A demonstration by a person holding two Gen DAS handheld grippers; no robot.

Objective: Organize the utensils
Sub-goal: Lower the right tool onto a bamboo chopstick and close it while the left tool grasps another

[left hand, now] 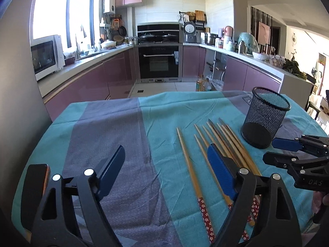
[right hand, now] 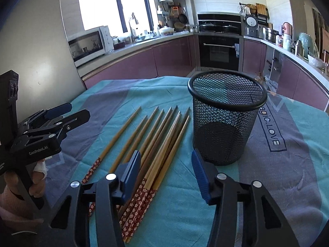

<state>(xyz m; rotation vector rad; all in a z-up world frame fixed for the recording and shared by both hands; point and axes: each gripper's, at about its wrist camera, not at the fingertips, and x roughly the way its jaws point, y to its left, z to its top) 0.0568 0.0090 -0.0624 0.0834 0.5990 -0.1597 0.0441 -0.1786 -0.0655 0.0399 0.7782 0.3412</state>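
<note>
Several wooden chopsticks (left hand: 221, 142) with red flowered ends lie side by side on the teal and grey cloth; they also show in the right wrist view (right hand: 162, 135). A black mesh cup (left hand: 265, 117) stands upright and empty to their right, also seen in the right wrist view (right hand: 226, 115). My left gripper (left hand: 166, 160) is open and empty, above the cloth left of the chopsticks. My right gripper (right hand: 166, 162) is open and empty, low over the chopsticks' handle ends, just in front of the cup. The right gripper also shows at the left wrist view's right edge (left hand: 277, 150).
The table is covered by a teal and grey cloth (left hand: 115, 127) with printed lettering (right hand: 271, 129) at the right. Behind it is a kitchen with purple cabinets, an oven (left hand: 158, 61) and a microwave (left hand: 44, 56). The table's far edge drops to the floor.
</note>
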